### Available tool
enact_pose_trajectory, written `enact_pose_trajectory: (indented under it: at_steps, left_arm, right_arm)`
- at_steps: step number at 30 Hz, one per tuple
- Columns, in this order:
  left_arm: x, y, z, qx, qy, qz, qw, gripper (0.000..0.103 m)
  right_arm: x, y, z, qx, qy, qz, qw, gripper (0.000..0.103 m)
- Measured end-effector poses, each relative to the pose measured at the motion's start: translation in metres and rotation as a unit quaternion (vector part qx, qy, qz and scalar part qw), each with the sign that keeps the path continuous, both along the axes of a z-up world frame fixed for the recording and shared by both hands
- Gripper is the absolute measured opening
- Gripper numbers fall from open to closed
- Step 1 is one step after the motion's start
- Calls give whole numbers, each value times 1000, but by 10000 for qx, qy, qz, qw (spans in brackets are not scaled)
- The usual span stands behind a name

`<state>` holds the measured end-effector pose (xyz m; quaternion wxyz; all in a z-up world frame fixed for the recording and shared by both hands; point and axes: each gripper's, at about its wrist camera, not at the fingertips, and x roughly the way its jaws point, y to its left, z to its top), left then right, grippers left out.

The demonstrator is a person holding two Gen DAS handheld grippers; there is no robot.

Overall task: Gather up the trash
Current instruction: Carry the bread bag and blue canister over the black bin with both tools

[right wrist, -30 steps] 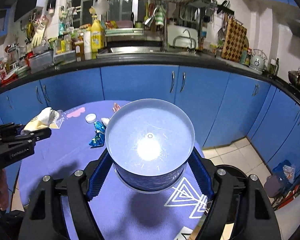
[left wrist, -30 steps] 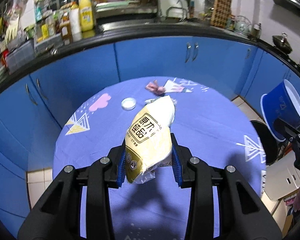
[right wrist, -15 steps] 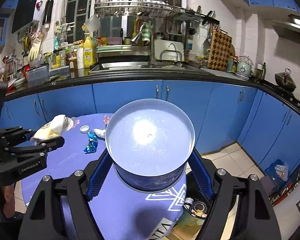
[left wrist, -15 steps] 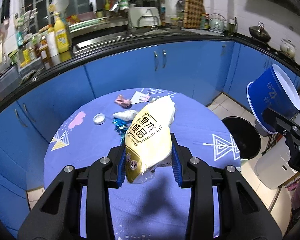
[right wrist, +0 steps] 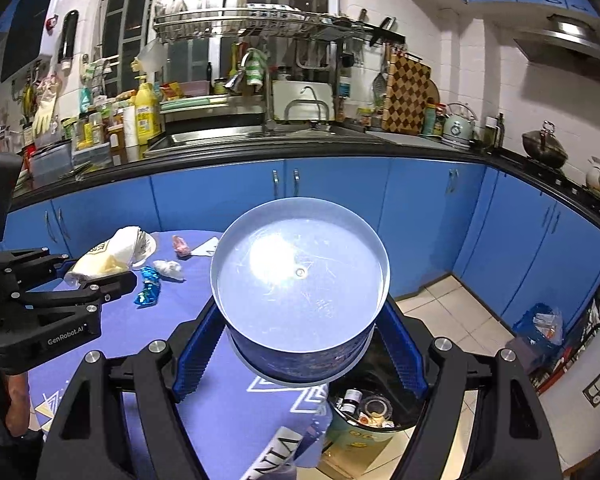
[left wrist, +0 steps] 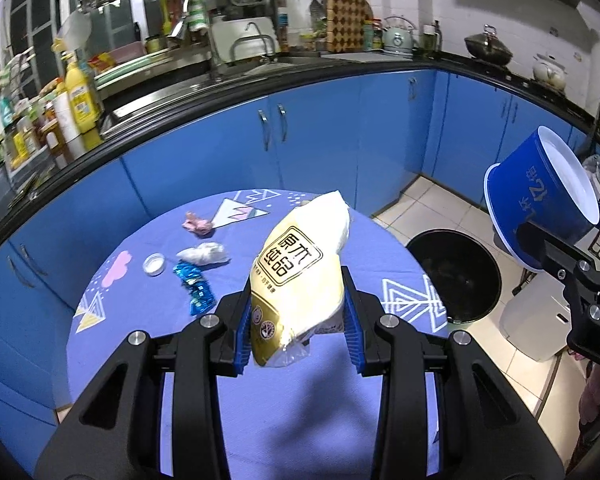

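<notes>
**Both hands loaded, bin in sight**

Since a second ago both views have swung across the kitchen, so the black trash bin on the tiled floor now shows beside the round worktop, where before it lay at the frame edge or hidden.

Covering the worktop is a smooth purple cloth printed with triangles and a pink cloud. On it lie a crinkled blue foil wrapper, a crumpled white wad, a pink scrap and a small round white lid.

The left gripper has its blue ribbed fingers clenched on a soft, glossy yellow-and-white bag with black print, which stands tilted above the cloth. It is also seen from the side in the right wrist view.

The right gripper stands wide, its fingers grasping the sides of a round blue paper bowl with a pale, shiny inside, its mouth turned toward the camera. It hangs over the worktop's edge, with the bin, already holding rubbish, just below.
</notes>
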<state>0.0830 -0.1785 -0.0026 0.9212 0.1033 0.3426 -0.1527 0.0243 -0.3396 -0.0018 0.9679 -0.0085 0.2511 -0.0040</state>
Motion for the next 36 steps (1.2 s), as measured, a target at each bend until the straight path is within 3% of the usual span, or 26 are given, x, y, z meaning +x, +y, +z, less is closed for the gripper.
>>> enact_pose_trajectory:
  at_steps: [21, 36]
  left_arm:
    - [28, -111, -16, 239, 177, -806, 9963, 39]
    - [42, -147, -34, 427, 288, -1065, 9930, 39]
  right_arm:
    - [18, -76, -17, 150, 177, -659, 9976, 74]
    - [34, -101, -38, 278, 335, -770, 9961, 74]
